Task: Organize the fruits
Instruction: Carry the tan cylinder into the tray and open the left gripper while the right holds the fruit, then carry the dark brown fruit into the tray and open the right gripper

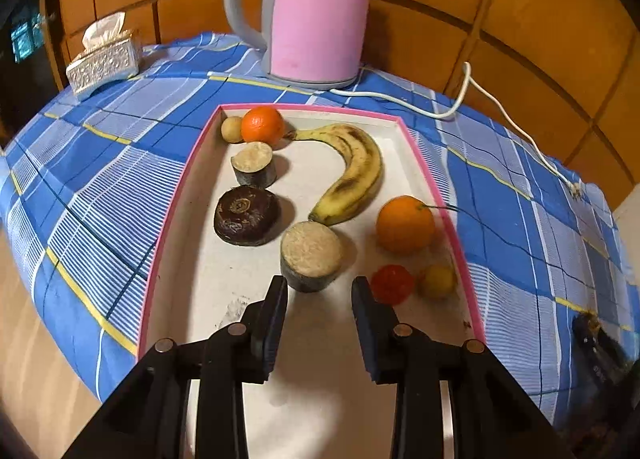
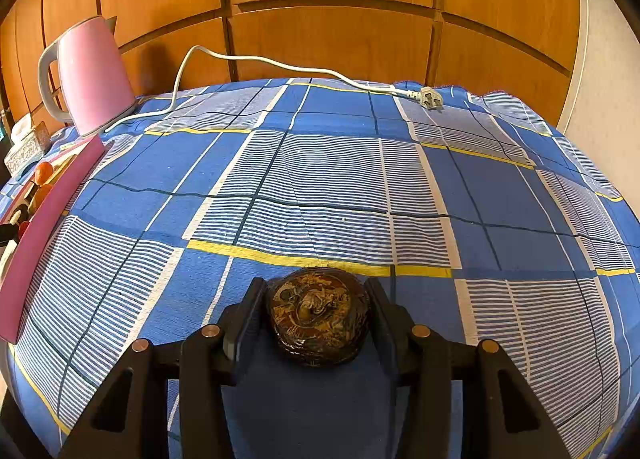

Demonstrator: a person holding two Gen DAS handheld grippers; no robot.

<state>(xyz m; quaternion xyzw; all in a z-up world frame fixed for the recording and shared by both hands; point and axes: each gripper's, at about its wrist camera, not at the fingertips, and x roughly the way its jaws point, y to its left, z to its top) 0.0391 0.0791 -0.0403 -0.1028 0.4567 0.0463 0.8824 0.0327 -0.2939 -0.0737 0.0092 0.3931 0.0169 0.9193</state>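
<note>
A pink-rimmed white tray (image 1: 192, 271) holds a banana (image 1: 356, 175), two oranges (image 1: 262, 124) (image 1: 405, 224), a dark round fruit (image 1: 246, 214), two cut grey-skinned pieces (image 1: 312, 255) (image 1: 254, 163), a small red fruit (image 1: 392, 284), a small yellow fruit (image 1: 438, 281) and a small tan fruit (image 1: 231, 129). My left gripper (image 1: 320, 291) is open and empty just before the nearer cut piece. My right gripper (image 2: 318, 299) is shut on a dark brown round fruit (image 2: 318, 313) low over the blue checked cloth, right of the tray (image 2: 44, 227).
A pink kettle (image 1: 316, 11) stands behind the tray; its white cord (image 2: 280, 65) and plug (image 2: 430, 97) lie across the far cloth. A tissue box (image 1: 104, 63) sits far left. Wooden panels back the table. The right gripper shows at the left wrist view's right edge (image 1: 596, 343).
</note>
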